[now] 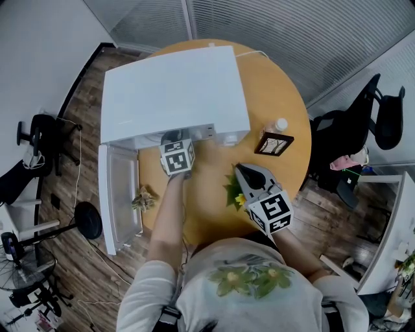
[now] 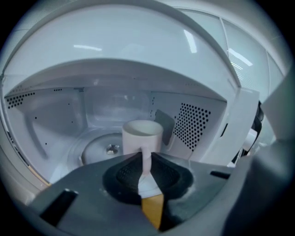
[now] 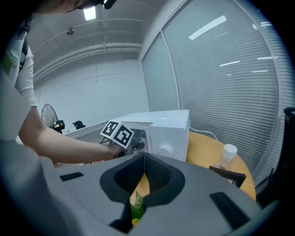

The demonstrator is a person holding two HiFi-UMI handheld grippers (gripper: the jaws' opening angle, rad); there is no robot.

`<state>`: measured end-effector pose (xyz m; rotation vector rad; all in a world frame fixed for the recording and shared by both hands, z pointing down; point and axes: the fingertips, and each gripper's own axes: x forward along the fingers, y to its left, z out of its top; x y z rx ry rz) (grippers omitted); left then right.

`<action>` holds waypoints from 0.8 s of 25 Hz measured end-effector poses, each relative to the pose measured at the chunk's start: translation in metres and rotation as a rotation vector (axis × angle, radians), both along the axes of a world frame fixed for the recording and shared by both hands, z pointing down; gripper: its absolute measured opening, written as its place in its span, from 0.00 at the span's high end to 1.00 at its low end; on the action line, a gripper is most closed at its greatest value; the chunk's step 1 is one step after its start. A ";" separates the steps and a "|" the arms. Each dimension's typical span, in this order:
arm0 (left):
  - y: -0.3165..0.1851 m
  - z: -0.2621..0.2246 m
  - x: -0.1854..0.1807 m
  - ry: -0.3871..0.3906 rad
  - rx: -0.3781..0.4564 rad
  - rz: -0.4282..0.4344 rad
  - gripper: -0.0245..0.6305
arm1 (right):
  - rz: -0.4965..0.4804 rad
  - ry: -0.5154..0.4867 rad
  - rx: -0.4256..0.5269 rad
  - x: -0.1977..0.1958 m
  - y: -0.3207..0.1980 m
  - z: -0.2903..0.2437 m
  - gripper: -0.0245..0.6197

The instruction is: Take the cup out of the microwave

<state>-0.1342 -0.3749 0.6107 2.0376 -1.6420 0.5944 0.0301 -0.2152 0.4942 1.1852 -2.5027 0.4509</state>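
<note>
Inside the microwave (image 2: 50, 120), the cup (image 2: 138, 136) sits with its handle pinched in the left gripper (image 2: 145, 161). So thin a hold may let it swing and clip the microwave's front edge. Outside, the right gripper (image 3: 144, 159) is closed, empty.

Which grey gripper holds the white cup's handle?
The left gripper, shut on the handle of the white cup inside the white microwave; the right gripper, outside, grips nothing.

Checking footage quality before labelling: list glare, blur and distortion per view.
Head view: sharp, evenly lit, mild fisheye around the microwave. Left gripper view: light streaks glare on its casing; cup soft, left claw blurred. Right gripper view: blinds curve, lamp blown out, right claw soft.
</note>
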 end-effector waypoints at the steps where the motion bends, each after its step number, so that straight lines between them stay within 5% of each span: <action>1: 0.001 -0.001 -0.001 0.002 0.003 -0.002 0.88 | 0.000 -0.001 0.000 0.000 0.000 0.000 0.94; 20: 0.024 -0.015 -0.010 0.058 0.039 -0.039 0.88 | -0.008 -0.015 0.013 -0.005 0.011 -0.011 0.94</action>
